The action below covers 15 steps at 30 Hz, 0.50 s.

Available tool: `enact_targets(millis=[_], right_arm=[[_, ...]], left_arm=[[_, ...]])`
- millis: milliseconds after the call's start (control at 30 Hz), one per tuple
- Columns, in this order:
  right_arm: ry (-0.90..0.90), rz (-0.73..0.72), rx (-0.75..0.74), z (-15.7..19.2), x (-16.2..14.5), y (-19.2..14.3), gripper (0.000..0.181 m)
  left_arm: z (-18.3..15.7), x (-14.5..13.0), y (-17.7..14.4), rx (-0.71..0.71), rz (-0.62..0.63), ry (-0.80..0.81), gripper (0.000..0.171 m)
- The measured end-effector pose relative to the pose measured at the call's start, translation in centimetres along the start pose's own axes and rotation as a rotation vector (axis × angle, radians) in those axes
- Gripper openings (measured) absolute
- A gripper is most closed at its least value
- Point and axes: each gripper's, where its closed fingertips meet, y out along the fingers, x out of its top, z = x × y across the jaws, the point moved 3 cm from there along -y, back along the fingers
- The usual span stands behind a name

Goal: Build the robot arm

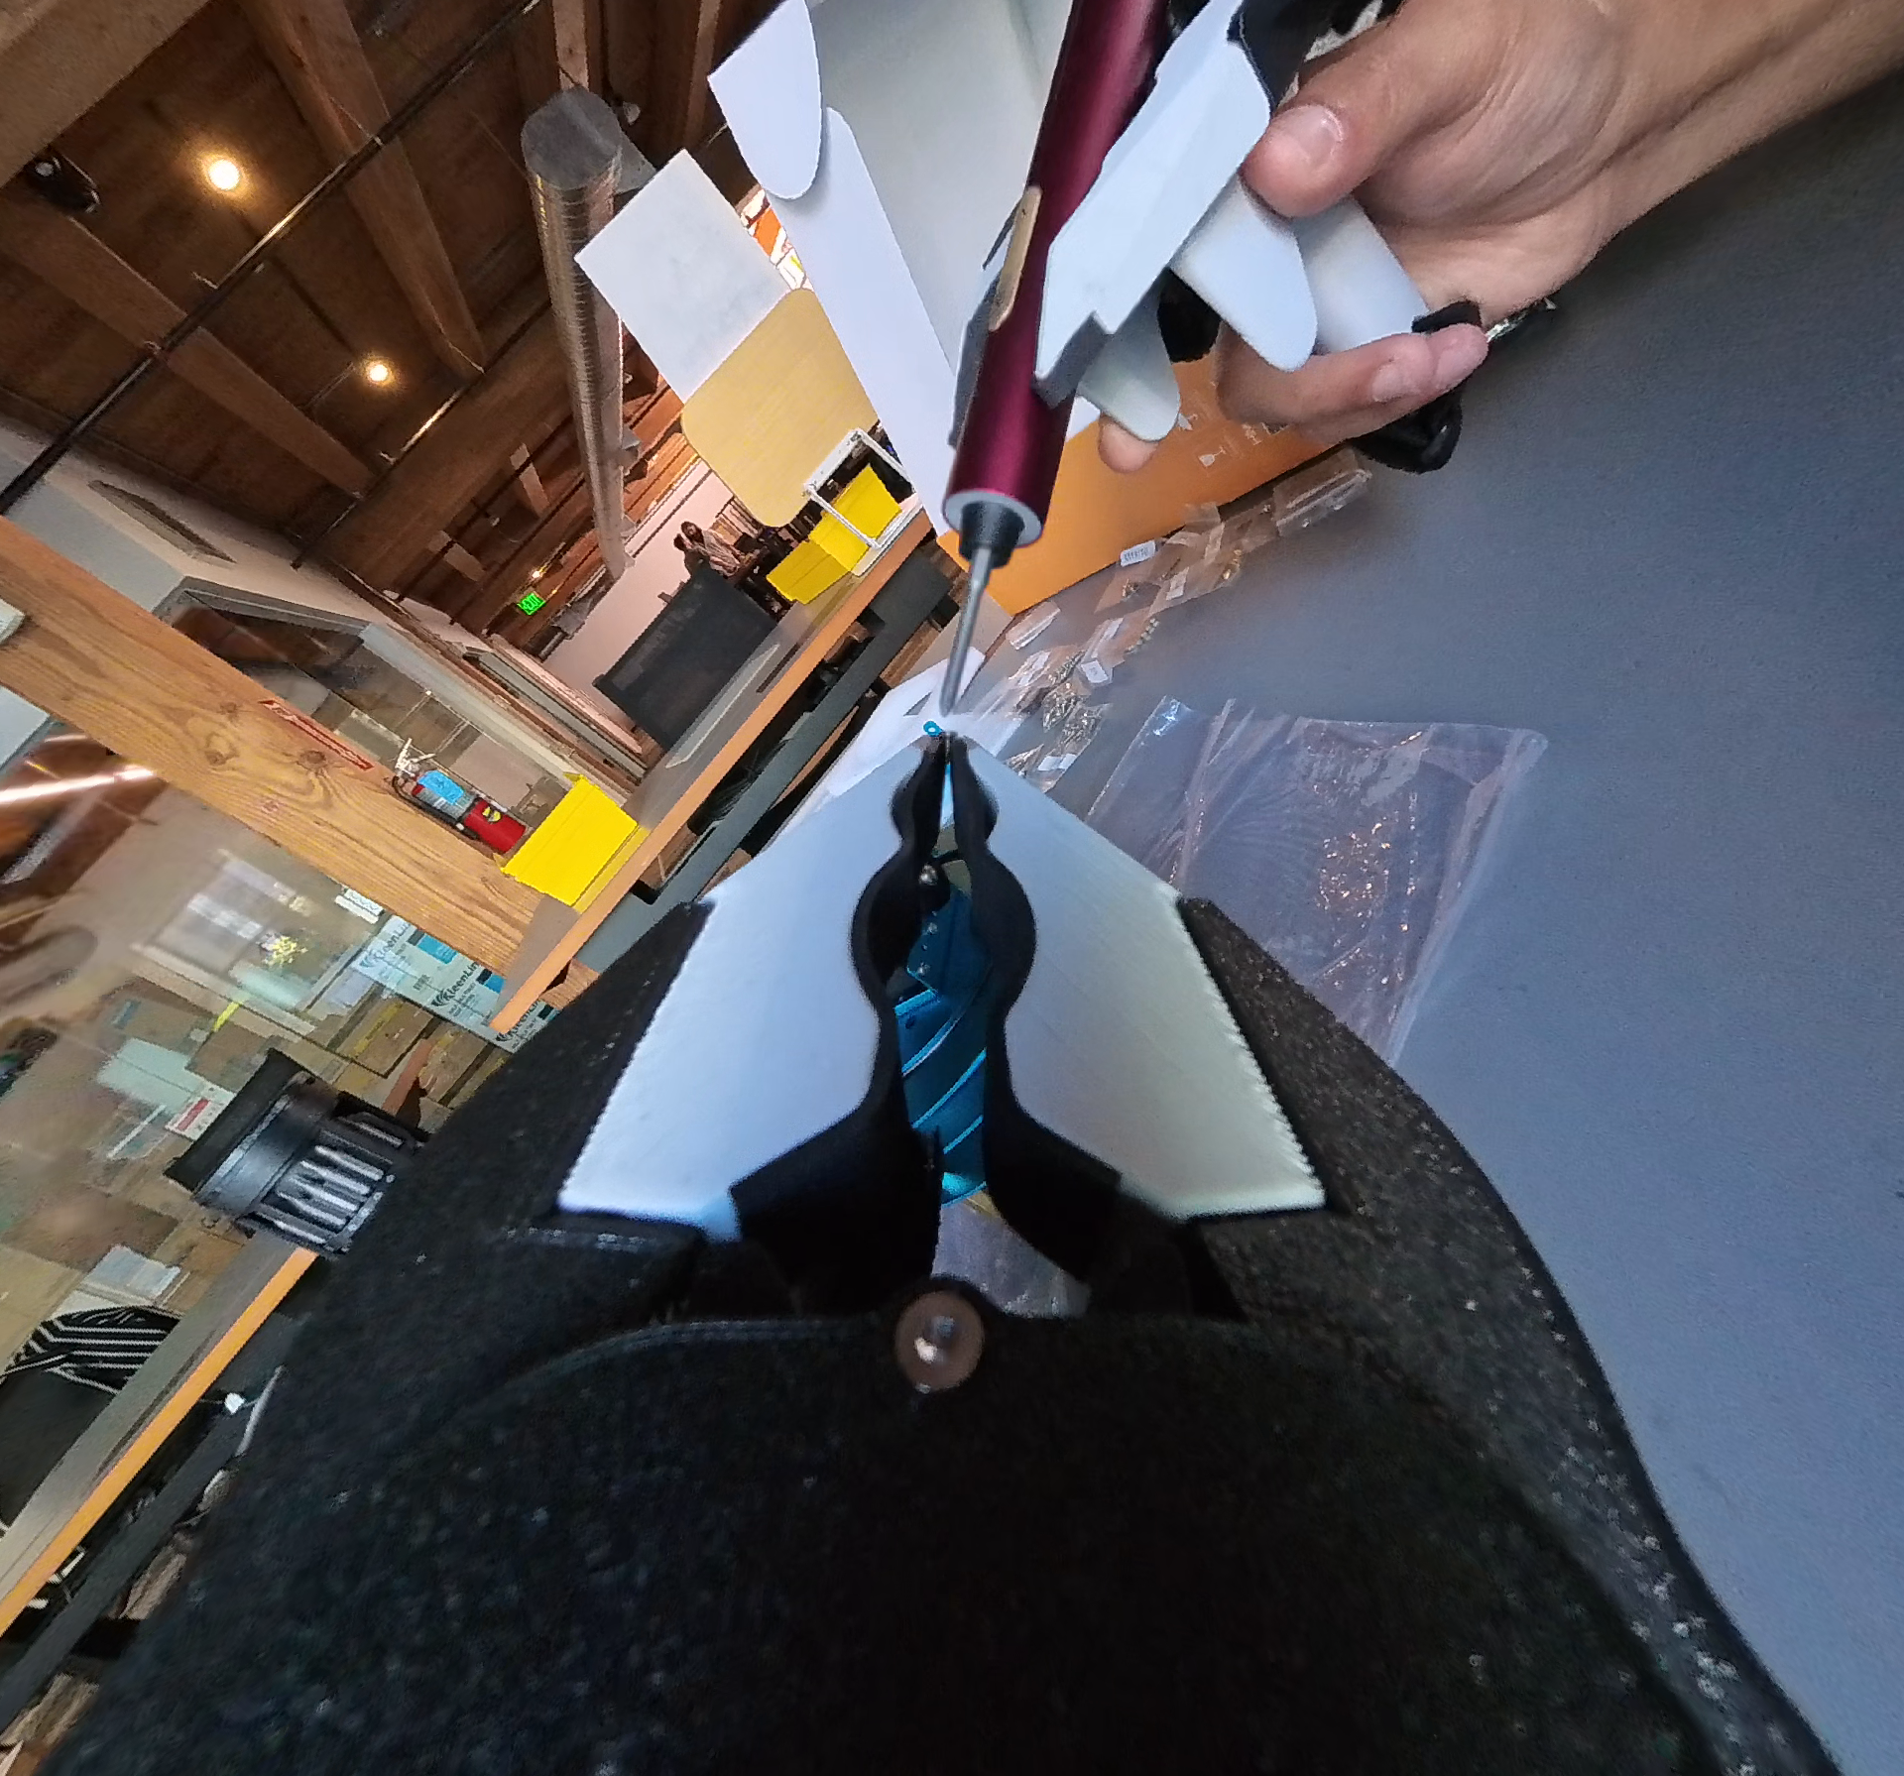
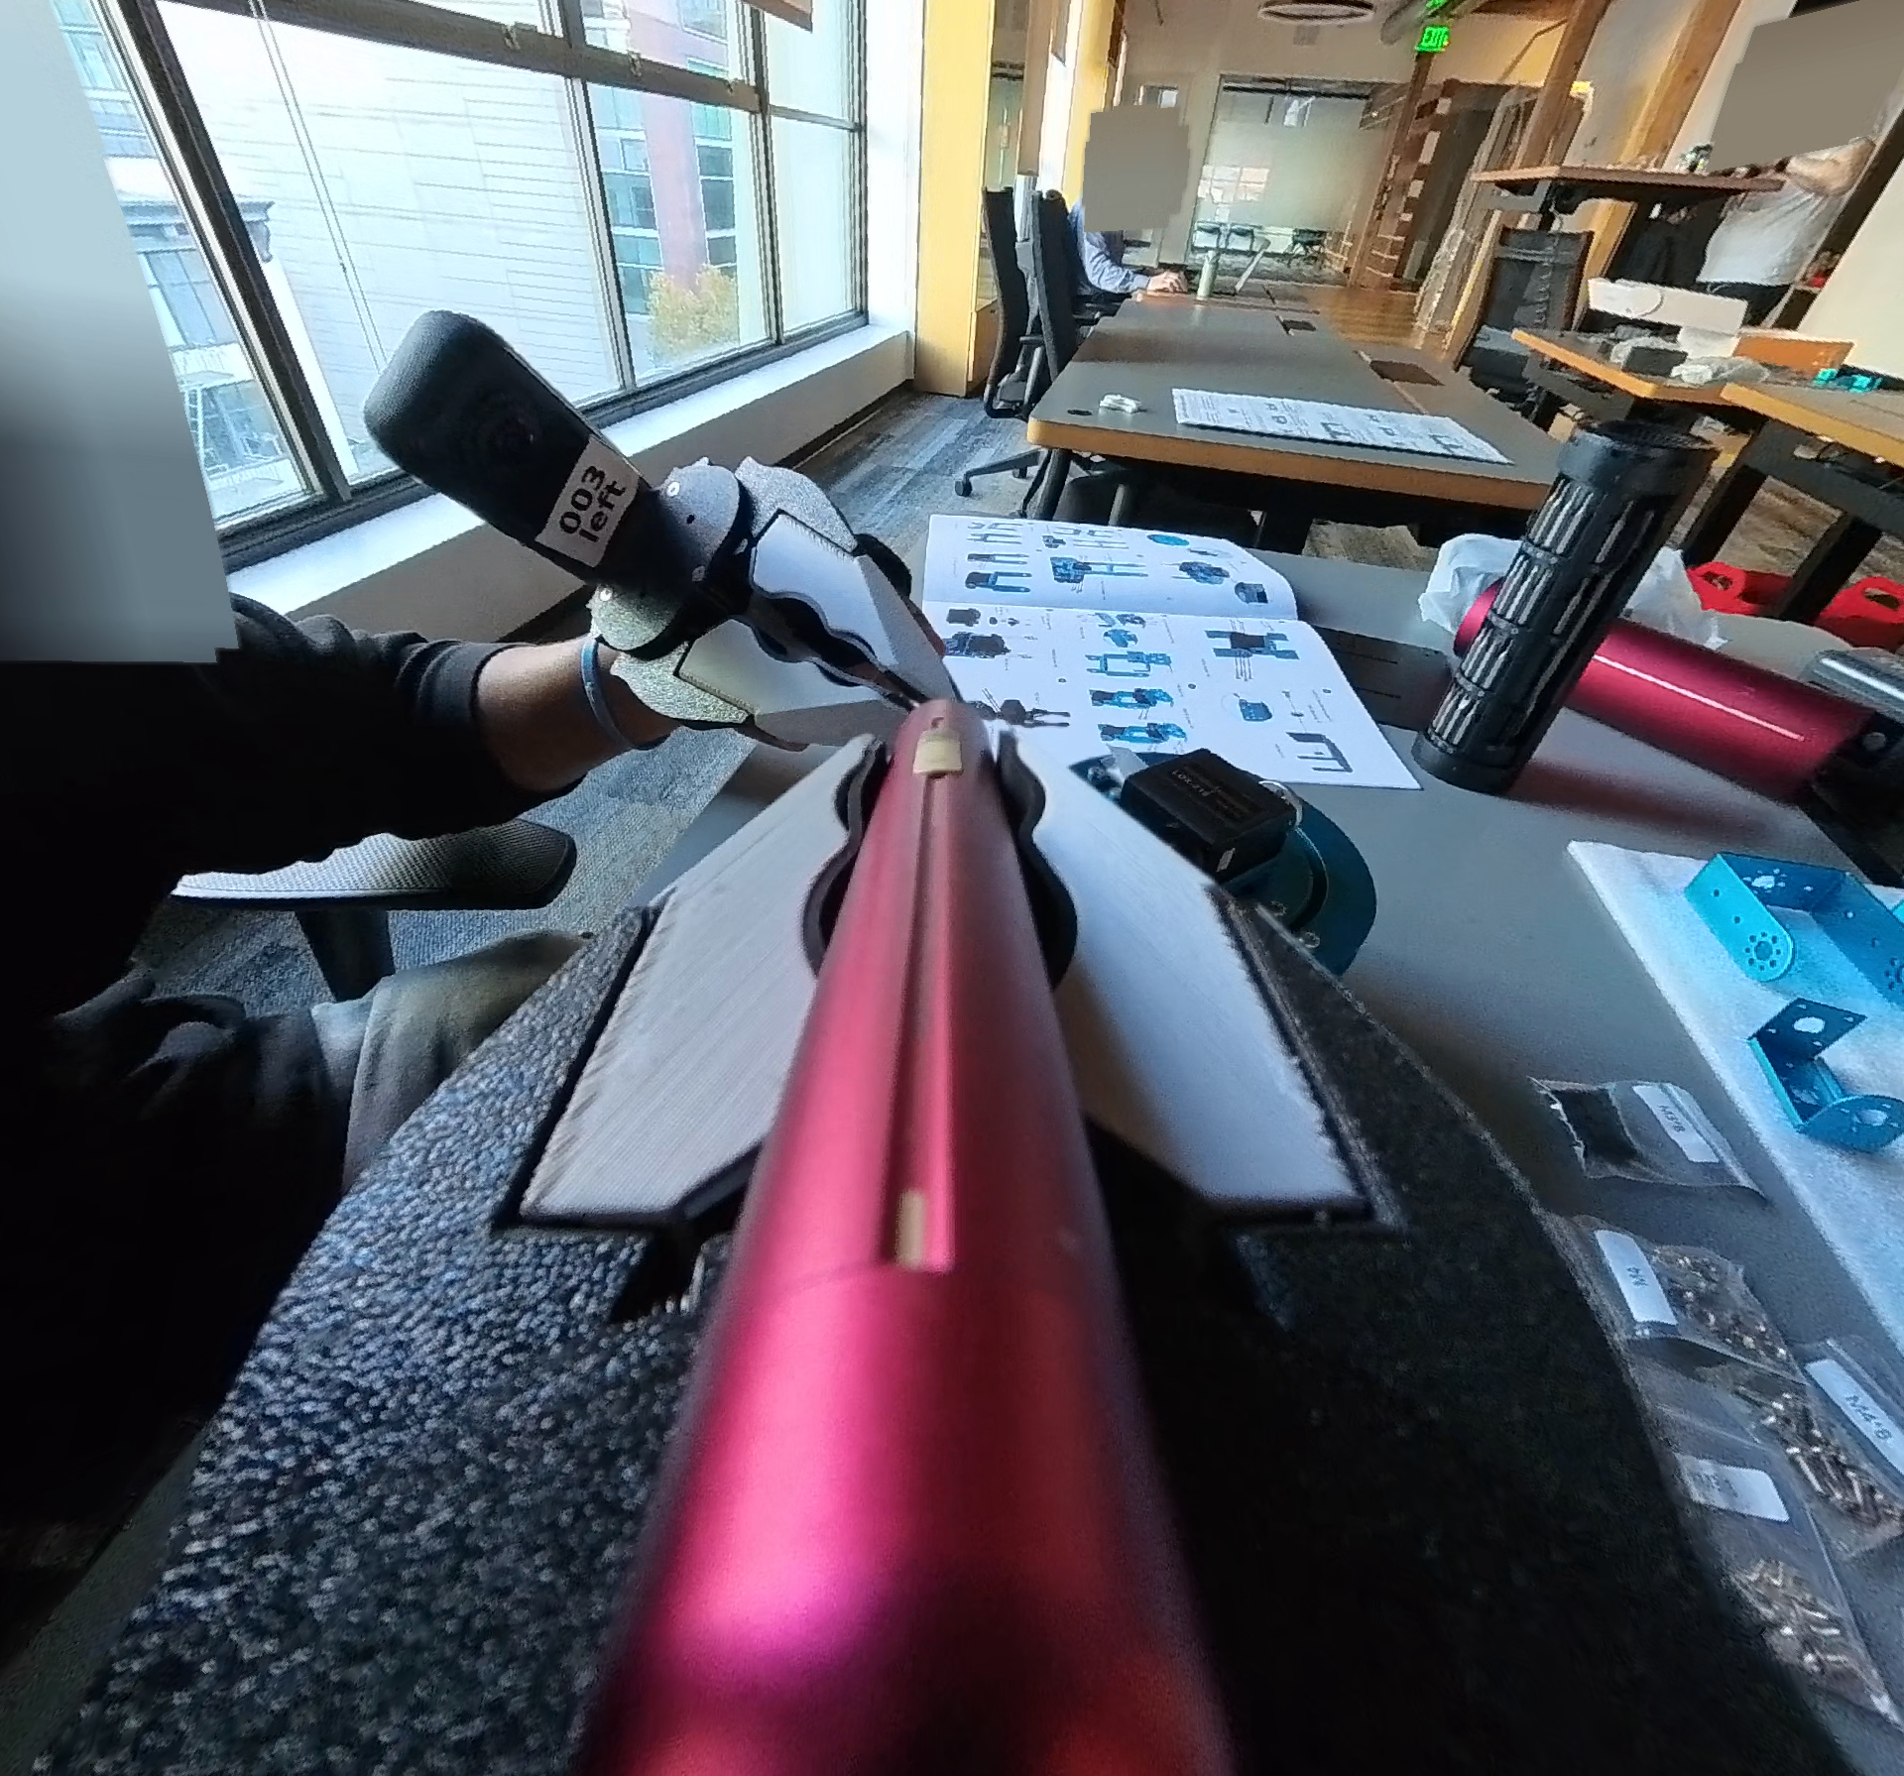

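The grey bench [image 2: 1494,902] carries the rest, and an open instruction booklet [image 2: 1154,634] lies flat on it, well past both tools. To the right stand a black cylindrical rack of bits [image 2: 1566,604], upright, with a red metal tube [image 2: 1700,696] lying just behind it. Nearer on that side, blue metal brackets [image 2: 1793,923] sit on a white foam sheet [image 2: 1690,913], and clear bags of small screws [image 2: 1752,1479] lie along the bench edge. A black servo block on a blue round base [image 2: 1247,830] sits just beyond the right tongs.

The right tongs [image 2: 938,748] are clenched around a long magenta electric screwdriver [image 2: 896,1211], which runs straight along the line of the fingers — its barrel fills the middle of the right wrist view. In the left wrist view the same screwdriver [image 1: 1051,212] slants down from above, held by the far tongs and a bare hand [image 1: 1442,181], and its thin steel bit [image 1: 963,634] ends just above the left fingertips.

The left tongs [image 1: 943,748] are closed to a fine point, pinching something very small; a tiny blue speck [image 1: 932,727] shows right at the tips, too small to identify. Between the black inner jaws a blue metal part [image 1: 943,1036] is visible, though whether it is gripped or merely lies behind them cannot be told.
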Motion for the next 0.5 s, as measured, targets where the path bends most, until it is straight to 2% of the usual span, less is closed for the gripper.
enact_targets(millis=[300,500], right_arm=[[-0.007,0.031,0.007,0.19,-0.44,0.29,0.023],[-0.139,0.088,-0.022,0.54,-0.75,0.43,0.023]], left_arm=[[-0.36,-0.17,0.02,-0.02,0.031,0.028,0.0],[-0.58,-0.62,0.2,-0.073,0.098,0.112,0.0]])
